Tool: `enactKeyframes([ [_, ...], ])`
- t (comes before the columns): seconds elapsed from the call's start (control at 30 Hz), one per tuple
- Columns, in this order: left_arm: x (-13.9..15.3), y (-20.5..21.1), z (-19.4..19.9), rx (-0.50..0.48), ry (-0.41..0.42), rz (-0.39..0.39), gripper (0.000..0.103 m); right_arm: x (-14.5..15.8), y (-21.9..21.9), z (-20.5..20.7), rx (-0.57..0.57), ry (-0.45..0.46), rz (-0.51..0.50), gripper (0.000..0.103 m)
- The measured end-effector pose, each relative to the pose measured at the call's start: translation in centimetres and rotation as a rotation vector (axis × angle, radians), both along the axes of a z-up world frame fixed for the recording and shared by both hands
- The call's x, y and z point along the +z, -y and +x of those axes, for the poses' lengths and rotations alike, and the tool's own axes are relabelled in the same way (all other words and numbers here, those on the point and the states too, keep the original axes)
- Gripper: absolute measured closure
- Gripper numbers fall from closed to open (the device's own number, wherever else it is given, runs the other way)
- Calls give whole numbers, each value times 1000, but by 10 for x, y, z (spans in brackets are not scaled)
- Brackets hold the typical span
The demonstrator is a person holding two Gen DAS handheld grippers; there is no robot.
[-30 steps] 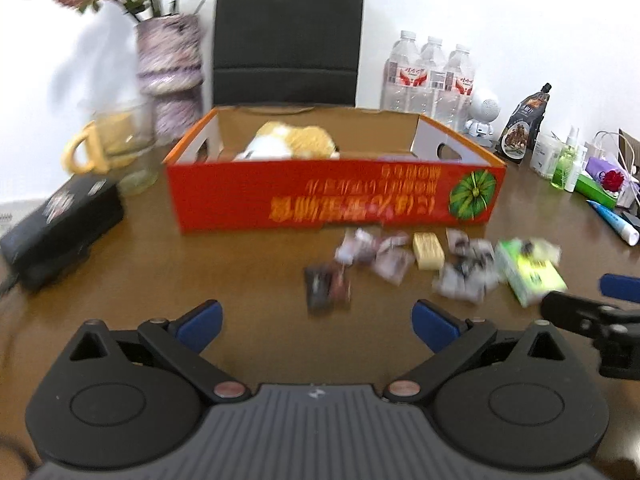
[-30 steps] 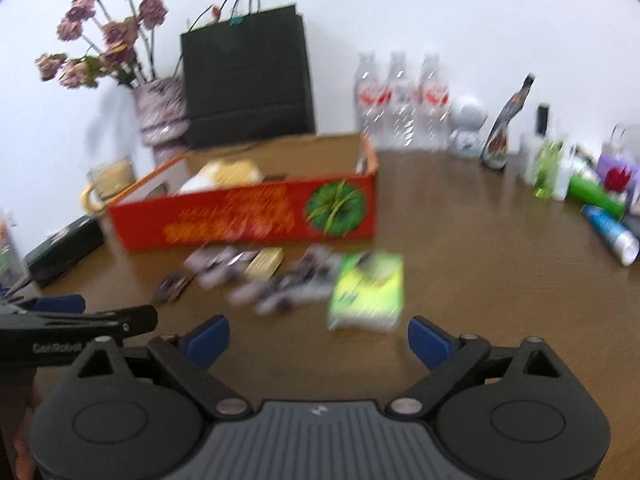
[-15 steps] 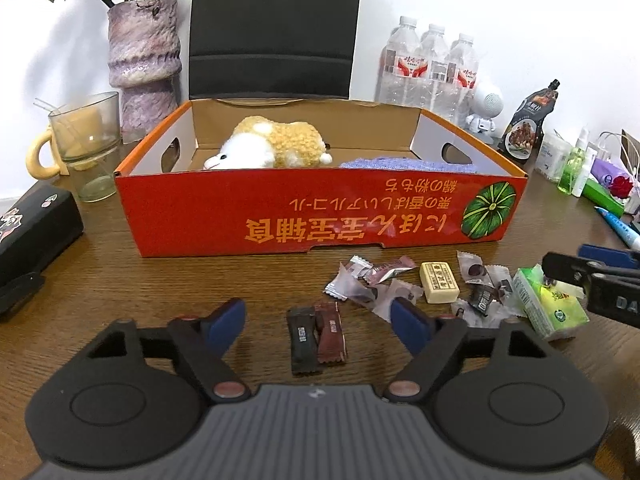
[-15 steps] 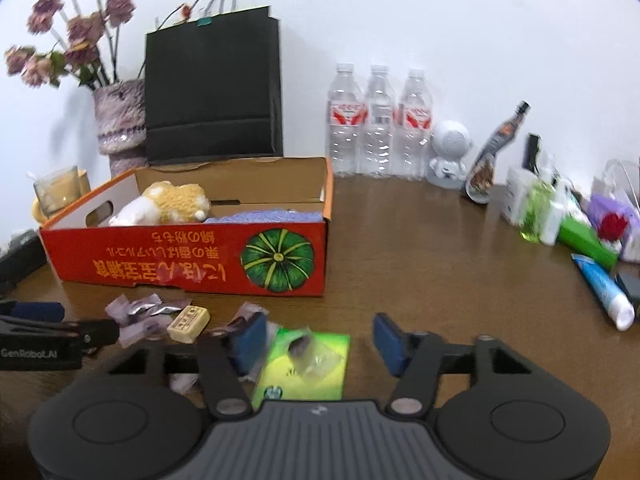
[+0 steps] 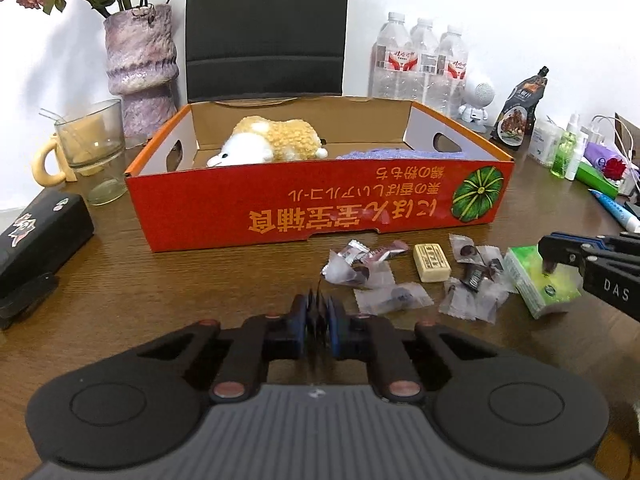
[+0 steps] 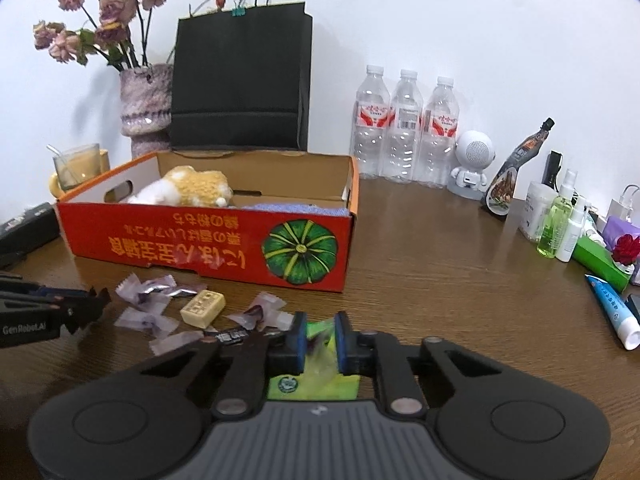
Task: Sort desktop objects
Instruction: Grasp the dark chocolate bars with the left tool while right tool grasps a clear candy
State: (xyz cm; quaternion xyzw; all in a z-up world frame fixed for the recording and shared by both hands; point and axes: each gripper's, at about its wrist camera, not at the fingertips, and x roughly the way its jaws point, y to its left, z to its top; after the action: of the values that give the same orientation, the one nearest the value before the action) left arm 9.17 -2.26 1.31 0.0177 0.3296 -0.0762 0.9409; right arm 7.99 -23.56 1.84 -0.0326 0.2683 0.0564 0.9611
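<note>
My left gripper point(image 5: 319, 320) is shut on dark wrapped candy bars point(image 5: 318, 306), held edge-on between the blue pads. My right gripper point(image 6: 321, 338) is shut on a clear wrapped candy point(image 6: 322, 354) lying on the green tissue pack point(image 6: 316, 384); the tissue pack also shows in the left wrist view point(image 5: 540, 280). Several wrapped candies point(image 5: 384, 276) and a yellow bar point(image 5: 431, 268) lie on the table in front of the red cardboard box point(image 5: 320, 208). The box holds a plush toy point(image 5: 272, 142) and a purple cloth point(image 5: 400, 155).
Behind the box stand a black paper bag point(image 6: 240, 84), a vase with dried flowers point(image 6: 144, 108) and three water bottles point(image 6: 404, 128). A glass mug point(image 5: 92, 152) and a black case point(image 5: 36, 240) lie left. Small bottles and a tube point(image 6: 612, 308) crowd the right edge.
Both grippers have closed from open. The left one closed on the dark candy bars, the right one on the clear candy atop the tissue pack.
</note>
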Motion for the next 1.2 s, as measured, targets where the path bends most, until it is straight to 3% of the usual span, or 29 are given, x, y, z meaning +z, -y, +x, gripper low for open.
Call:
enactKeyframes([
  [0.33, 4, -9, -34, 10, -16, -7, 90, 6, -2, -22, 37, 4, 27, 99],
  [0.4, 0, -10, -38, 8, -25, 0, 84, 6, -3, -28, 46, 1, 33, 99],
  [0.47, -2, -12, -42, 6, -30, 4, 72, 5, -5, -33, 55, 0, 30, 99],
  [0.53, -2, -14, -48, -1, -33, -1, 69, 5, -7, -37, 59, -3, 26, 99],
  [0.6, -2, -17, -52, -5, -37, -2, 71, 5, -9, -40, 62, -5, 24, 99],
  [0.67, -3, -20, -55, -4, -47, 0, 87, 4, -10, -43, 65, -7, 24, 99],
  [0.77, -4, -24, -56, 20, -44, 5, 87, 4, -12, -44, 66, -10, 21, 99],
  [0.87, -3, -31, -55, 48, -44, -13, 77, 4, -13, -45, 68, -10, 20, 99],
  [0.97, -1, -38, -51, 60, -44, -37, 76, 4, -14, -46, 68, -10, 19, 99],
  [1.2, -5, -23, -35, 7, -41, 10, 76, 3, -15, -45, 62, -17, 16, 99],
])
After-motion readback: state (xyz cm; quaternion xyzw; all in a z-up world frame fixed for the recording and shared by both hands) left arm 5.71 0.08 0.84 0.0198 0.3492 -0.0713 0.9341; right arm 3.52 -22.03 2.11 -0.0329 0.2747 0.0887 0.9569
